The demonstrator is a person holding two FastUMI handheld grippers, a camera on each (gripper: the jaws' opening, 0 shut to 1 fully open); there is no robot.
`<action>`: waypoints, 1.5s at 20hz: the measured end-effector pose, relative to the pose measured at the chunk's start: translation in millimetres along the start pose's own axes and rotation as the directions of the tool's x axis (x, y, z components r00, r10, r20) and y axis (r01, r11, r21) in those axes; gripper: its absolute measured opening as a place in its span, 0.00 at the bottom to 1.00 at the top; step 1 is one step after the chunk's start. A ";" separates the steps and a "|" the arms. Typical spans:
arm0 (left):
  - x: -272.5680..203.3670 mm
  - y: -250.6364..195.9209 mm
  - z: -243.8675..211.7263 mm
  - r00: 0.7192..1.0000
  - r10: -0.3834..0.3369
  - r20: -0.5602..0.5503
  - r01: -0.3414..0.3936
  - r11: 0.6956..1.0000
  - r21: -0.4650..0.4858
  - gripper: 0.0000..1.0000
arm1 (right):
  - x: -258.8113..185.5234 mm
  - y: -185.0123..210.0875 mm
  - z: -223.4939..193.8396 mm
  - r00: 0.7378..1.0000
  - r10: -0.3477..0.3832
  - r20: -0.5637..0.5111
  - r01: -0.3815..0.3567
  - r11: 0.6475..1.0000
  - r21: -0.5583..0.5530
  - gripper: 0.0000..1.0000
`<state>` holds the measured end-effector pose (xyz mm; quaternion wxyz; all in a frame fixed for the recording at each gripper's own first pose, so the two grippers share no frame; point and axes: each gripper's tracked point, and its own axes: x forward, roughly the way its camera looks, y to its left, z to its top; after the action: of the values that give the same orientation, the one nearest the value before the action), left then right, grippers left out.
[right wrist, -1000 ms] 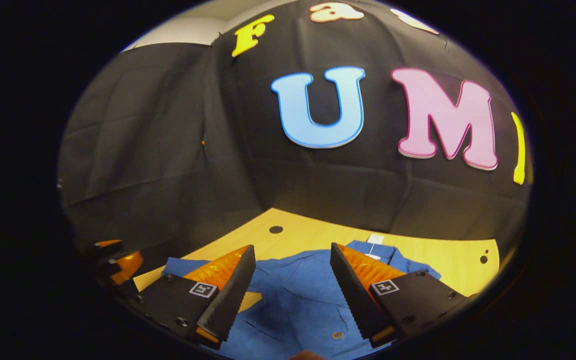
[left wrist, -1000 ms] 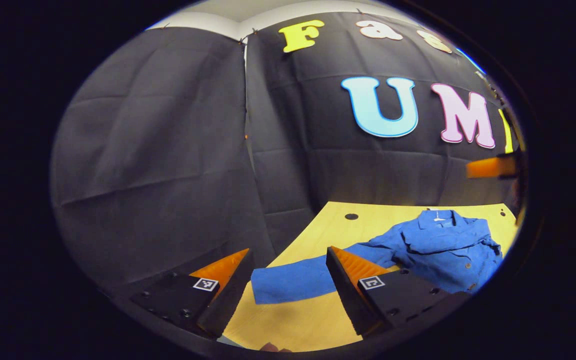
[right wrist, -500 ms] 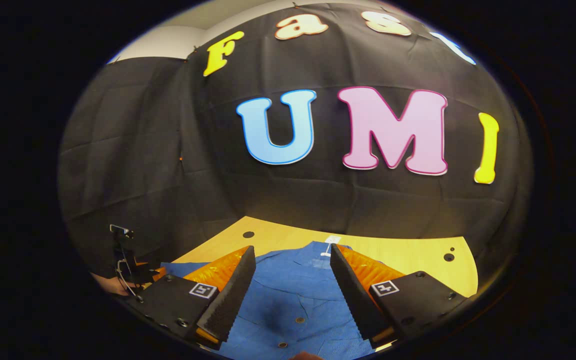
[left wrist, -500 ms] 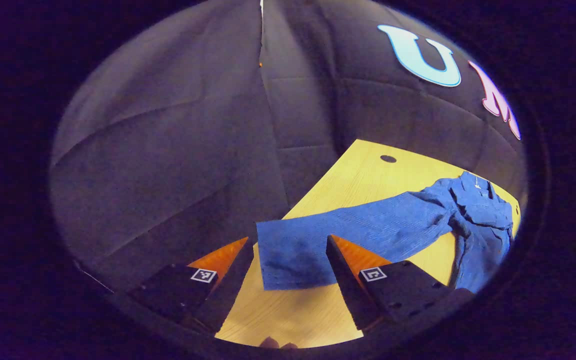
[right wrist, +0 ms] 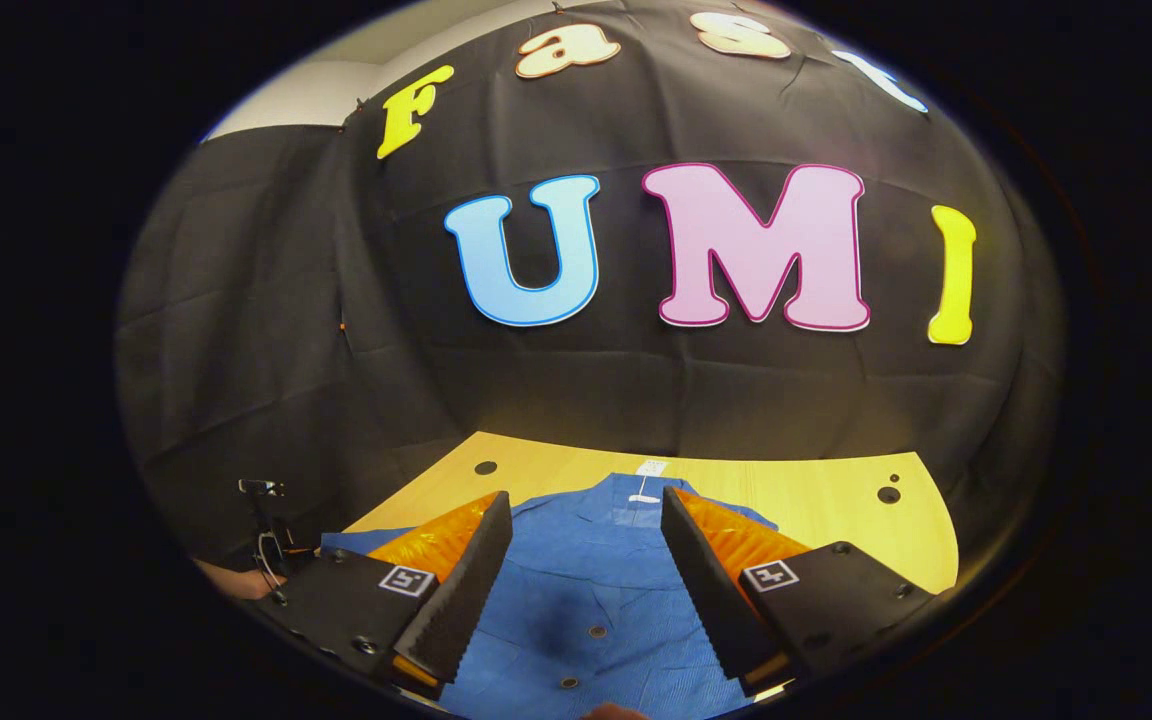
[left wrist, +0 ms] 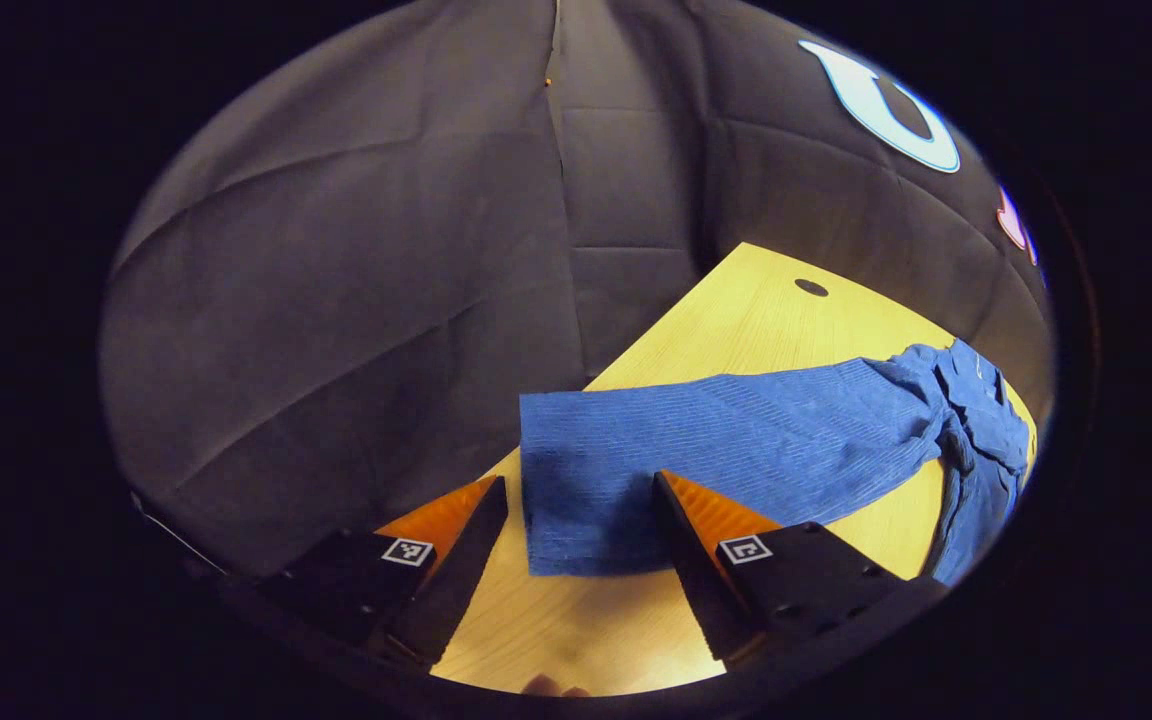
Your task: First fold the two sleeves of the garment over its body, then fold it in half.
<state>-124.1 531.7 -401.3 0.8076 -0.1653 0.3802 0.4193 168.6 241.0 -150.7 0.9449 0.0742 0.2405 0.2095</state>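
While one blue garment [left wrist: 766, 440] lay on the desk [left wrist: 736, 320], its body ran off the left gripper view's edge. One sleeve [left wrist: 636, 470] stretched between the left gripper's [left wrist: 576, 520] released fingers. Above the body, the right gripper [right wrist: 586, 540] was spread, holding nothing.

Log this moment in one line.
left tool open above sleeve cuff | right tool open over shirt | sleeves unfolded

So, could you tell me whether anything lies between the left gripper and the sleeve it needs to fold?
Nothing visible does. The left gripper is open, and the sleeve lies flat on the table with its cuff end already between the fingers; only bare wood surrounds it.
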 end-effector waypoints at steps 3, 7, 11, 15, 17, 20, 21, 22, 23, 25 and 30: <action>2.4 -2.6 -1.1 1.000 -0.025 -0.004 0.025 0.999 0.037 0.86 | -3.3 2.2 -2.1 1.000 0.003 -0.010 -0.003 1.000 0.014 0.96; 1.3 -5.5 2.4 0.998 -0.057 -0.020 0.058 0.996 0.068 0.70 | -8.3 3.4 -7.3 1.000 0.004 -0.026 -0.003 1.000 0.030 0.96; 5.2 -22.4 6.0 0.997 -0.074 -0.018 0.075 0.995 0.059 0.21 | -15.2 0.4 -13.8 0.999 -0.005 -0.047 0.006 1.000 0.023 0.96; 7.7 -26.3 11.4 0.992 -0.079 -0.093 0.081 0.997 0.016 0.02 | -21.4 -1.6 -18.1 0.998 -0.014 -0.054 0.015 1.000 0.019 0.96; 2.9 -25.6 14.0 0.989 -0.092 -0.112 0.100 0.993 0.065 0.00 | -24.7 -3.9 -20.2 0.998 -0.022 -0.058 0.023 0.999 0.025 0.96; -11.8 -35.7 25.1 0.985 -0.129 -0.116 0.143 0.982 0.124 0.00 | -28.7 -7.1 -19.9 0.998 -0.028 -0.052 0.030 0.999 0.042 0.96; -15.6 -44.4 28.9 0.983 -0.147 -0.112 0.162 0.976 0.143 0.00 | -30.2 -8.9 -19.4 0.998 -0.030 -0.050 0.032 0.998 0.045 0.96; -20.0 -50.3 34.3 0.982 -0.153 -0.108 0.169 0.972 0.161 0.00 | -31.4 -9.8 -19.0 0.998 -0.030 -0.046 0.033 0.998 0.049 0.96; -24.2 -57.3 38.9 0.979 -0.171 -0.107 0.188 0.967 0.173 0.00 | -32.5 -11.5 -17.6 0.999 -0.032 -0.042 0.035 0.998 0.053 0.96; -35.8 -69.7 52.8 0.975 -0.202 -0.092 0.216 0.958 0.186 0.00 | -36.2 -16.3 -15.3 0.999 -0.035 -0.036 0.037 0.997 0.063 0.96; -70.9 -115.5 90.0 0.951 -0.308 -0.038 0.310 0.936 0.166 0.00 | -47.2 -30.7 -14.9 0.999 -0.042 -0.023 0.044 0.995 0.092 0.96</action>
<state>-14.0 476.7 -294.9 0.8724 -0.1560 0.3884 0.2523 134.9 193.5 -151.2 0.9422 0.1104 0.2614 0.1784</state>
